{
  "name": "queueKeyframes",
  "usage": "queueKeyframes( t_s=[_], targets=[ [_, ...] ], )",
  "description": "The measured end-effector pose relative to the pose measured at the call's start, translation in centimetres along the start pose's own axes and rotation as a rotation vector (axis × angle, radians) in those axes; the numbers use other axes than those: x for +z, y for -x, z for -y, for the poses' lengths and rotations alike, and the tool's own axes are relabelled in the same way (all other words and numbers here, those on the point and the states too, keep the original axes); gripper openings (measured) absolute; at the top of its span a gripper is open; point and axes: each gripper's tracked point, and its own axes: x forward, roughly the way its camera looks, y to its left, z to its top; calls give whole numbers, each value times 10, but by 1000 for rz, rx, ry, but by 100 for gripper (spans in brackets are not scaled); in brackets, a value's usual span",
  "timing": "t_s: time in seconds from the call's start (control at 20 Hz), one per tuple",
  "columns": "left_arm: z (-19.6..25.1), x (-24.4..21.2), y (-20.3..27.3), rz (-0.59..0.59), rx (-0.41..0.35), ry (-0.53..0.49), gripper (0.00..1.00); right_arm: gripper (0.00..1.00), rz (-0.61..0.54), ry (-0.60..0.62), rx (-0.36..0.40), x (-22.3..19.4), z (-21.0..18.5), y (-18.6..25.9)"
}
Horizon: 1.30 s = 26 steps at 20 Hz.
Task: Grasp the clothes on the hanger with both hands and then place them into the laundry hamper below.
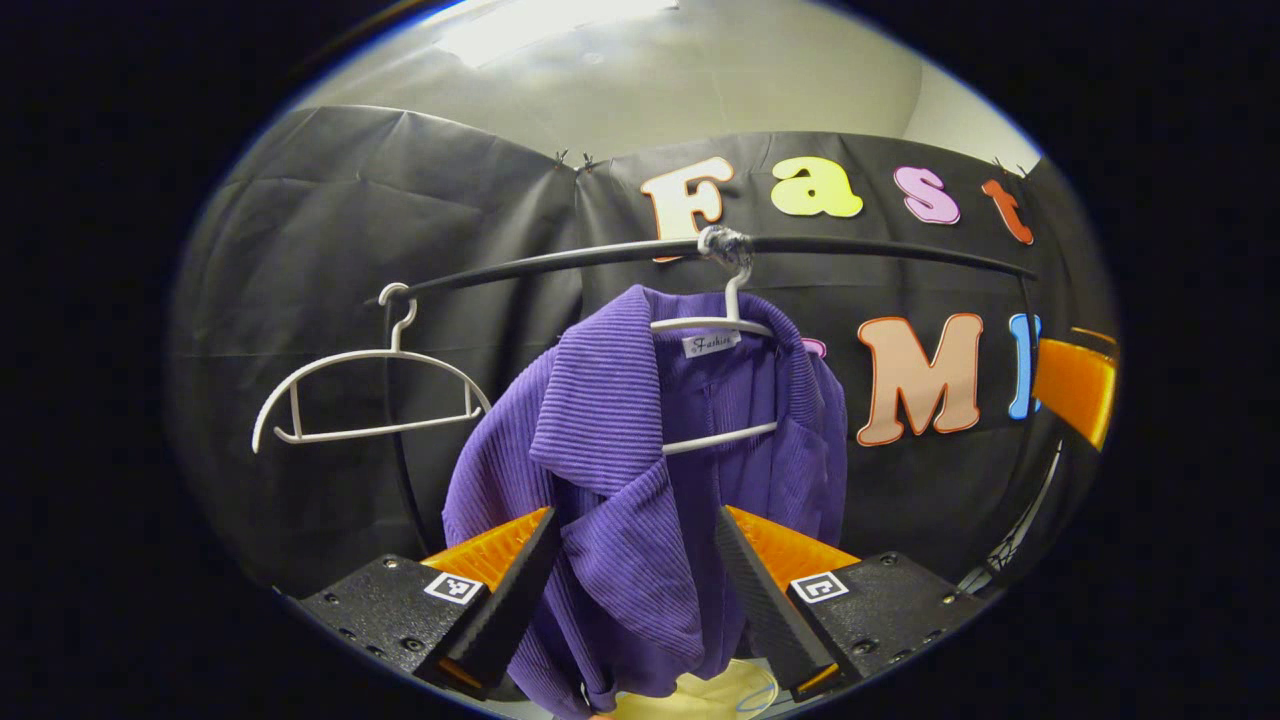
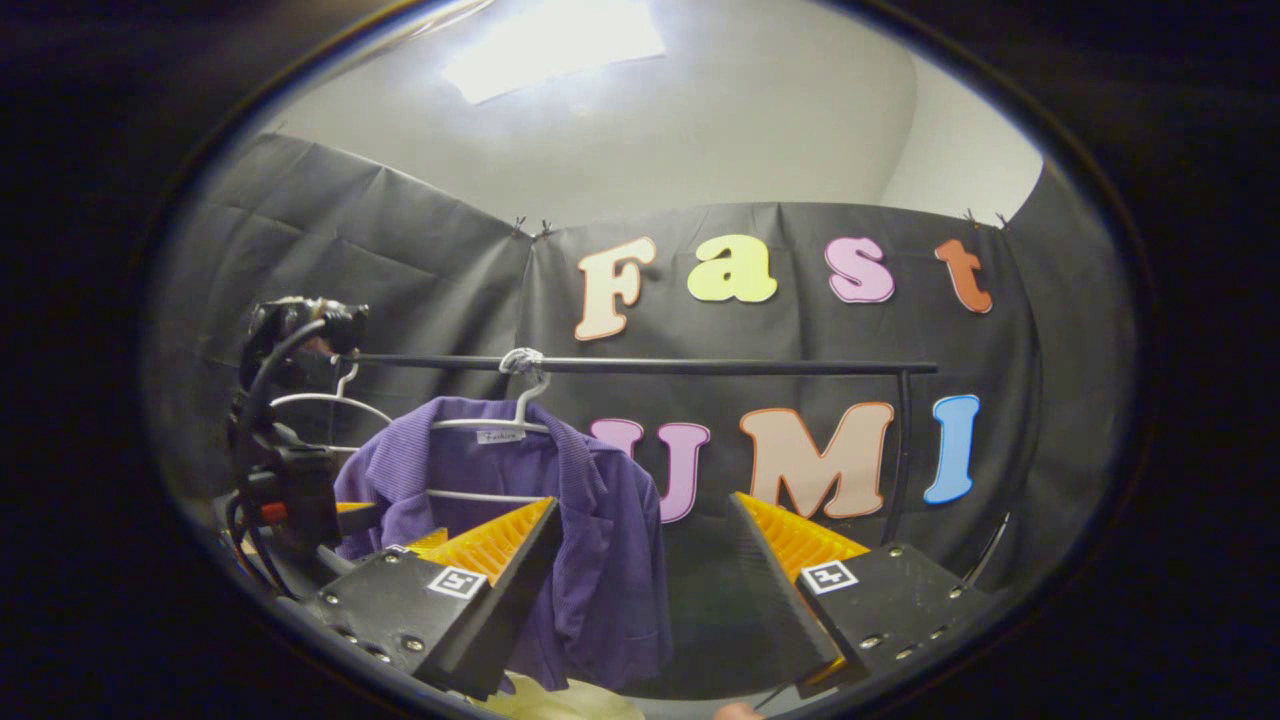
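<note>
Your purple shirt [image 1: 640, 480] hangs on a white hanger [image 1: 715, 385] from the black rail [image 1: 560, 262], with one shoulder already slumped off the hanger's end, so the cloth sits lopsided. Your left gripper [image 1: 635, 580] has its fingers spread wide with the front of the shirt hanging between them, but neither finger presses the cloth yet as far as the left gripper view tells. Your right gripper [image 2: 640, 590] is also spread and holds nothing; it sits well back from the shirt, which lies toward its left finger. The main risk, as I judge it, is pulling with only one side caught: the shirt could slide off crooked, or the collar could snag the hanger and drag it along the rail, since the hook looks tied or wrapped to the rail. Closing on a thin single layer may also let the ribbed cloth slip out. A second, empty hanger [image 1: 370, 395] hangs near the left end of the rail, close enough to get knocked if you swing wide that way. To the right of the shirt the rail is bare up to its upright post [image 2: 903, 450], which gives your right hand room to come in. Something pale yellow [image 1: 700, 695] shows below the shirt, likely the hamper, so the drop looks short and straight.
</note>
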Motion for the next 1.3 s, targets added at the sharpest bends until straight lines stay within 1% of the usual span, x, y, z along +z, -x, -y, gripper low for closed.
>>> queueKeyframes(
  t_s=[0.05, 0.1, 0.15, 0.2, 0.25, 0.35, 0.4, 0.55, 0.7, 0.75, 0.8, 0.85, 0.9, 0.95, 1.3],
  targets=[
    [0, -2, -3, -2, -3, -1, 95, 98, 2, 1, -3, 0, 1, -1],
    [1, -3, -6, -2, -5, -2, 92, 98, 5, 1, -5, 2, 2, -4],
    [1, -3, -8, -2, -6, -4, 87, 98, 6, 1, -8, 0, 3, -5],
    [0, -4, -10, -2, -5, -6, 85, 98, 7, 1, -9, 0, 4, -8],
    [2, -3, -12, -1, -12, -3, 80, 96, 7, 2, -9, -1, 5, -10],
    [6, -3, -18, -2, -36, 8, 74, 98, 6, 6, -7, -2, 6, -15],
    [7, -3, -19, 0, -47, 11, 67, 98, 6, 7, -4, -4, 5, -18],
    [9, -3, -25, -2, -71, 21, 39, 98, 0, 6, 9, -10, 0, -27],
    [3, -3, -28, -8, -66, 39, 10, 98, -5, 4, 31, -14, -6, -36],
    [1, -4, -28, -14, -63, 39, 8, 98, -6, 5, 38, -16, -8, -39],
    [-1, -4, -28, -18, -53, 32, 9, 98, -8, 4, 46, -17, -11, -43],
    [-3, -4, -26, -20, -47, 25, 1, 98, -12, 3, 57, -21, -14, -46],
    [-2, -4, -26, -23, -51, 21, 2, 96, -17, 4, 68, -24, -17, -49],
    [-1, -4, -24, -25, -55, 17, 2, 98, -21, 6, 78, -27, -21, -52],
    [-5, -1, -18, -31, -82, 14, 0, 99, -45, 10, 147, -49, -45, -78]
  ],
)
